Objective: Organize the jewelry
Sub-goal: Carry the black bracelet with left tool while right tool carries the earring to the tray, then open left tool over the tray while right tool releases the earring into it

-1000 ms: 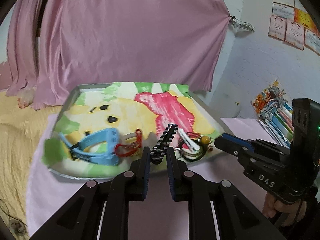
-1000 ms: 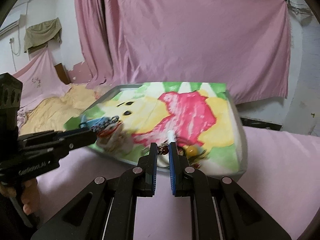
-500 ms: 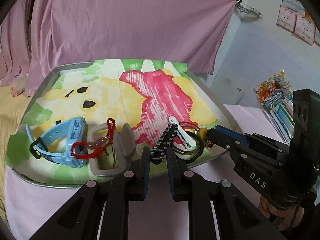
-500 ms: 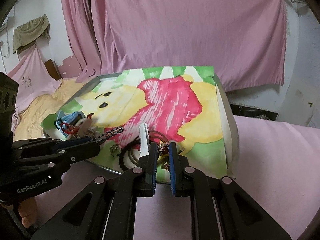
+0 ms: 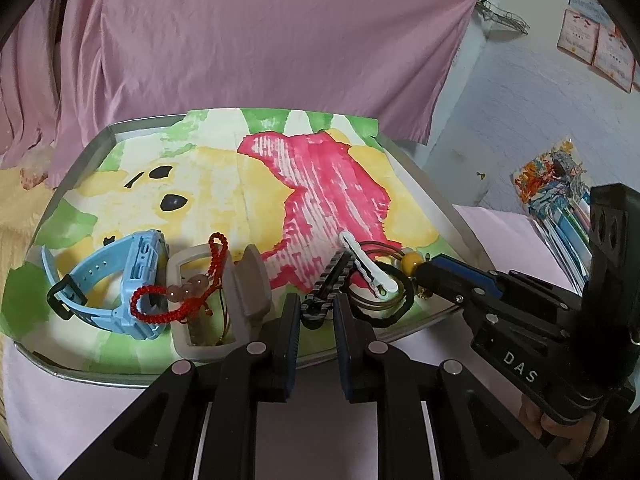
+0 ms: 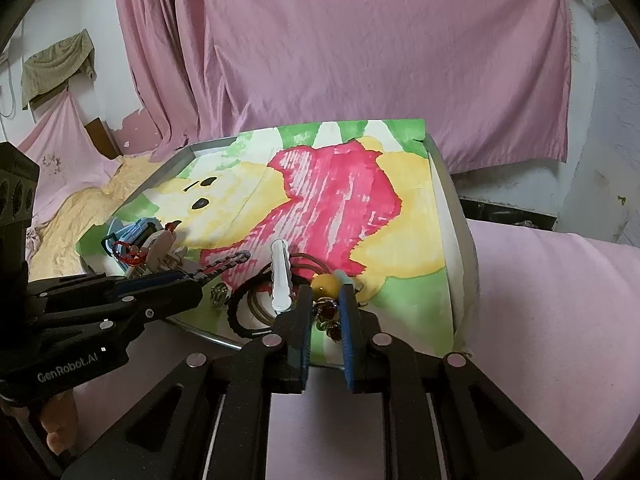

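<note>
A metal tray lined with a cartoon bear sheet holds the jewelry. My left gripper is shut on a black-and-grey striped band at the tray's near edge. To its left lie an open grey box, a red cord bracelet and a blue watch. My right gripper is shut on a red-beaded piece that carries a yellow bead. A white hair clip lies across brown rings and a black hair tie just left of it.
The tray rests on a pink cloth with yellow bedding to the left. Pink curtains hang behind. Colourful packets lie at the right by a white wall. A small silver ring sits near the hair tie.
Both views have closed in on the tray's near edge and now look down on it more. Each gripper still holds its piece. The grey box and bracelet have come into fuller view.
</note>
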`<action>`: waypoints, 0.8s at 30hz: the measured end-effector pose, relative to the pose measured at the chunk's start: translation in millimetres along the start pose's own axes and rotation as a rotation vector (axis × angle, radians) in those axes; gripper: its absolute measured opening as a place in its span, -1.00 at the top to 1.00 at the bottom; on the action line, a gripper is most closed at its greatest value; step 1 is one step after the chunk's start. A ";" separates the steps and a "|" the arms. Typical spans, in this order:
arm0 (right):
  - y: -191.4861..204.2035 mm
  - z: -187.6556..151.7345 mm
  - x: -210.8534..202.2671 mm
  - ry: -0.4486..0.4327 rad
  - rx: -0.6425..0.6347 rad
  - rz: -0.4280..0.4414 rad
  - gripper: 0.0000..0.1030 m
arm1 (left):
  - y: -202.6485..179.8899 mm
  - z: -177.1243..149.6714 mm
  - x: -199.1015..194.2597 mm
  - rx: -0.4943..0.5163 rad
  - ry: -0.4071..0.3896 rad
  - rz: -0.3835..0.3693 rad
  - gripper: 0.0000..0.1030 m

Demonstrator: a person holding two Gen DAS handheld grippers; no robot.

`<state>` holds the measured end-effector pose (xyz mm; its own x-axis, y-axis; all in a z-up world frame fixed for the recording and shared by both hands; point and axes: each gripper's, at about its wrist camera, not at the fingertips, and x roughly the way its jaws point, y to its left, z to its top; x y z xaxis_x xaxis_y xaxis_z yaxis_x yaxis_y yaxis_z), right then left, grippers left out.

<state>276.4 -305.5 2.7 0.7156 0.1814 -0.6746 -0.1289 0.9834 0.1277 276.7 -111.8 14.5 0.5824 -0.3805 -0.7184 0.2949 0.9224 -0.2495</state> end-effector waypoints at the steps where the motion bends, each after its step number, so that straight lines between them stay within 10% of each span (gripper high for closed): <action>1: -0.5 -0.6 -1.3 -0.005 0.003 -0.001 0.62 | 0.9 -0.1 -0.5 -0.004 -0.001 0.003 0.70; 9: -8.3 -4.5 -16.5 -0.051 0.026 -0.023 0.28 | 2.3 -1.1 -5.5 -0.009 -0.021 0.015 0.67; 24: -6.7 -18.9 -63.1 -0.207 0.029 -0.059 -0.18 | 1.2 -20.9 -61.2 -0.032 -0.227 0.042 -0.29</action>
<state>219.1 -323.5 30.7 0.8476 0.1163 -0.5178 -0.0656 0.9912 0.1152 225.6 -86.1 44.6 0.7502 -0.3431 -0.5652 0.2441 0.9381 -0.2455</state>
